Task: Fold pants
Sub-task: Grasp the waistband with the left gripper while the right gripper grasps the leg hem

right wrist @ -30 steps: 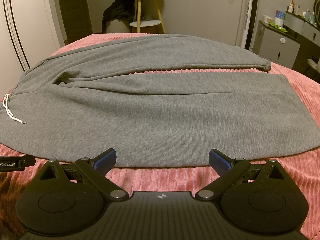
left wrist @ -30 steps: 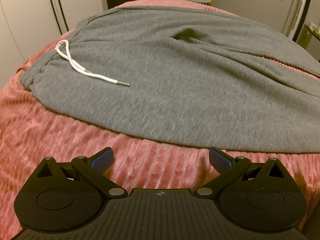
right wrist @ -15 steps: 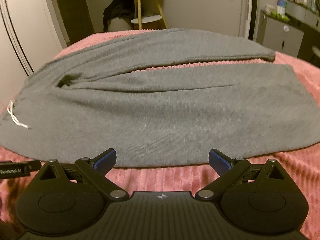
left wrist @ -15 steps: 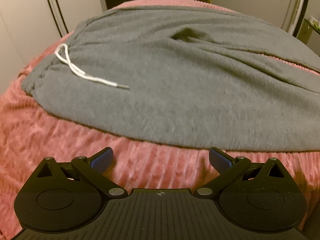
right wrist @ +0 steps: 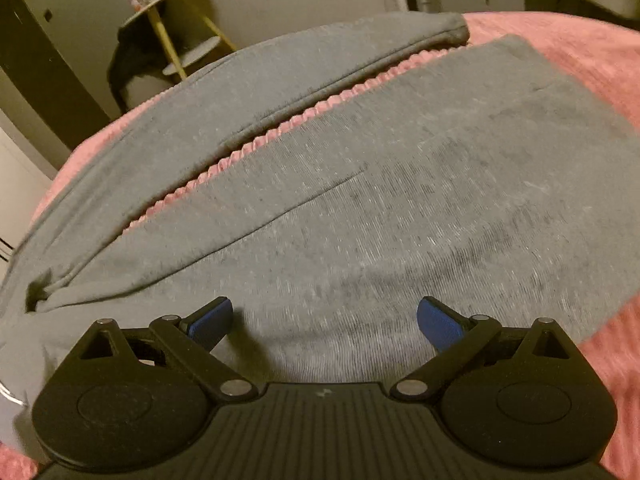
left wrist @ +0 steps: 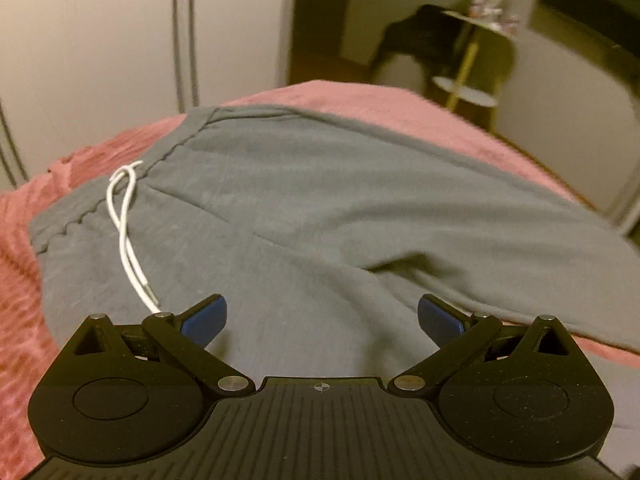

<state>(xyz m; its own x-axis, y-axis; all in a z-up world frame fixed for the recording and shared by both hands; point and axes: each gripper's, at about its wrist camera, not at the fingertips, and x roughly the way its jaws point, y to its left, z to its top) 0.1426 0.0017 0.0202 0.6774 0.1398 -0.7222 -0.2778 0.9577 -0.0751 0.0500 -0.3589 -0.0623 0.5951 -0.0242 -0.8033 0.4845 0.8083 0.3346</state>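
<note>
Grey sweatpants (left wrist: 320, 208) lie spread flat on a pink ribbed blanket (left wrist: 24, 320). The waistband with its white drawstring (left wrist: 124, 236) is at the left in the left wrist view. My left gripper (left wrist: 322, 318) is open and empty, low over the hip area near the drawstring tips. In the right wrist view the two legs (right wrist: 380, 220) run side by side with a strip of blanket (right wrist: 280, 132) between them. My right gripper (right wrist: 324, 320) is open and empty over the near leg.
The blanket covers a bed. White wardrobe doors (left wrist: 120, 40) stand at the left. A small round side table (right wrist: 176, 28) with dark clothing draped by it stands beyond the bed's far edge.
Both grippers have moved forward from the bed's near edge to above the pants. The left view has swung toward the waistband, the right toward the legs. Both stay open.
</note>
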